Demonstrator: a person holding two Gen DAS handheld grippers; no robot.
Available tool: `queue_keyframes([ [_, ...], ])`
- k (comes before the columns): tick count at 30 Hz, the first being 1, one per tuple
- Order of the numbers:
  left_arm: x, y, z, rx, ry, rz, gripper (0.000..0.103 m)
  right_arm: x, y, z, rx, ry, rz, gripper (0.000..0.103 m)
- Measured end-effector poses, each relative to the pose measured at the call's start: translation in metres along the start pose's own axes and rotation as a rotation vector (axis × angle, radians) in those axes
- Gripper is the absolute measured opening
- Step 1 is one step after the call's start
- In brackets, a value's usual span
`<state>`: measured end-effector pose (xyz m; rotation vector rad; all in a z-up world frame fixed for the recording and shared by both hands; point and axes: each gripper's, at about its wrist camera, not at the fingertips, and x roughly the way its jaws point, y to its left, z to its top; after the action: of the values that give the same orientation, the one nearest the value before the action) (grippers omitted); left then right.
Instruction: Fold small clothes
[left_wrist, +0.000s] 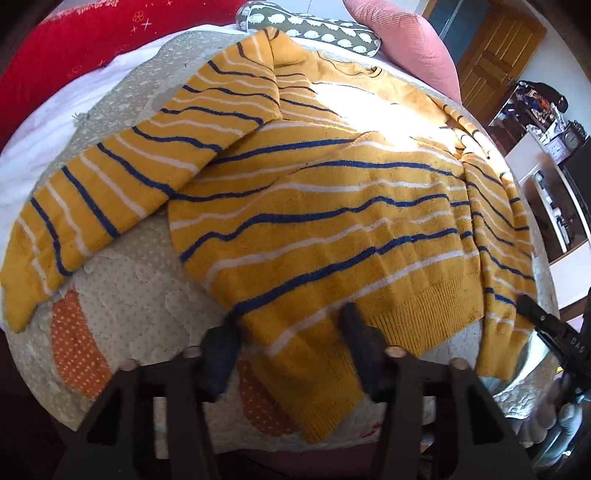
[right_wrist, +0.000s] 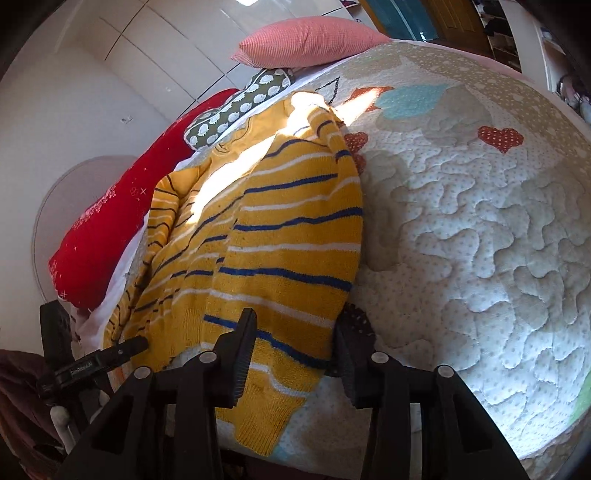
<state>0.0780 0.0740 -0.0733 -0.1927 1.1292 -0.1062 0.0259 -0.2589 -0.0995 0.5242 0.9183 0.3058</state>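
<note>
A mustard-yellow sweater (left_wrist: 325, 206) with blue and white stripes lies flat on a quilted bedspread (left_wrist: 140, 280), collar away from me. Its one sleeve (left_wrist: 122, 177) stretches out to the left; the other sleeve (right_wrist: 295, 236) lies along the right side. My left gripper (left_wrist: 288, 332) is open, its fingers astride the sweater's bottom-left hem corner. My right gripper (right_wrist: 295, 336) is open, its fingers astride the cuff end of the right sleeve, and also shows in the left wrist view (left_wrist: 543, 321). The left gripper shows in the right wrist view (right_wrist: 107, 354).
A pink pillow (right_wrist: 310, 40), a green patterned cushion (left_wrist: 332, 33) and a red blanket (left_wrist: 62, 59) lie beyond the collar. The quilt (right_wrist: 480, 229) stretches wide to the right of the sweater. A wooden door (left_wrist: 495, 62) and cluttered shelves (left_wrist: 543, 122) stand at the far right.
</note>
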Motion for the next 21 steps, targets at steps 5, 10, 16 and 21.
queue_keyframes([
  [5, -0.016, 0.020, 0.008, -0.054, 0.001, -0.052, 0.009, -0.033, -0.009, 0.023, 0.008, -0.084, -0.025, 0.007],
  [10, -0.014, 0.033, 0.007, -0.092, 0.007, -0.015, 0.010, -0.075, -0.052, 0.053, 0.081, -0.223, -0.432, 0.012],
  [16, -0.007, 0.028, 0.000, -0.071, 0.000, -0.019, 0.031, -0.091, -0.043, 0.043, 0.099, -0.257, -0.217, 0.049],
  [21, -0.007, 0.032, -0.009, -0.110, 0.000, -0.109, 0.055, -0.027, -0.008, 0.024, 0.010, -0.057, -0.046, 0.052],
])
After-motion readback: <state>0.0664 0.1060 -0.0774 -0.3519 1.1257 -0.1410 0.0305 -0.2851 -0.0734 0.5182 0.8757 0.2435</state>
